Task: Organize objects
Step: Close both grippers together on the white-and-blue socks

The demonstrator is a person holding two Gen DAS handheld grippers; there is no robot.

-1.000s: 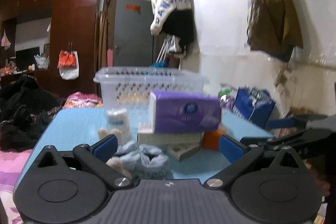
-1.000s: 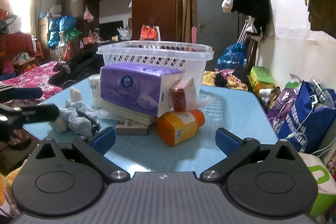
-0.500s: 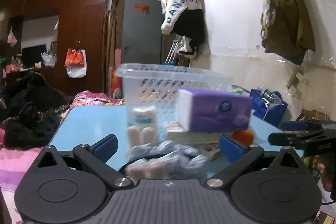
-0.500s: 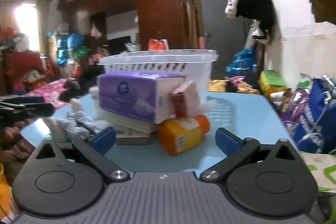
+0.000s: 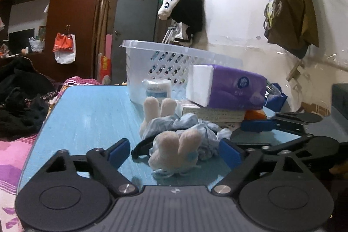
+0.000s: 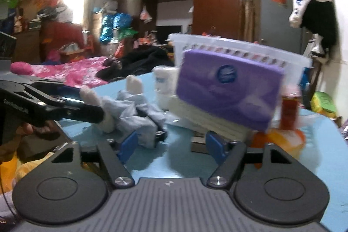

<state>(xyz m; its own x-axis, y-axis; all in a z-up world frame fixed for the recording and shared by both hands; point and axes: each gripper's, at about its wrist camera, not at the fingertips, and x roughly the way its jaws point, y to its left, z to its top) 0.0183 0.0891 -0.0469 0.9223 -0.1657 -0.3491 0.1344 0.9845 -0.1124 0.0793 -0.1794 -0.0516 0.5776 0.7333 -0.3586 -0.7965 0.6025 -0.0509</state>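
Note:
A blue-and-cream plush bunny (image 5: 174, 145) lies on the blue table (image 5: 91, 119), between the open fingers of my left gripper (image 5: 174, 153), which is empty. Behind it a purple tissue pack (image 5: 228, 88) rests on a flat box (image 5: 213, 114), in front of a white slotted basket (image 5: 165, 62). My right gripper (image 6: 171, 145) is open and empty, low over the table, with the bunny (image 6: 132, 110) just past its left finger and the tissue pack (image 6: 228, 88) ahead. An orange bottle (image 6: 282, 140) lies at the right.
A white roll (image 5: 156, 88) stands by the basket. A red packet (image 6: 289, 110) leans above the orange bottle. The right gripper's arm (image 5: 282, 123) crosses the table at the right of the left wrist view. A bed with pink bedding (image 6: 65, 73) lies beyond the table's left edge.
Both grippers have moved forward and lower, toward the pile. The bunny now sits between the left gripper's fingers. The right gripper swung left toward the bunny; its view is blurred.

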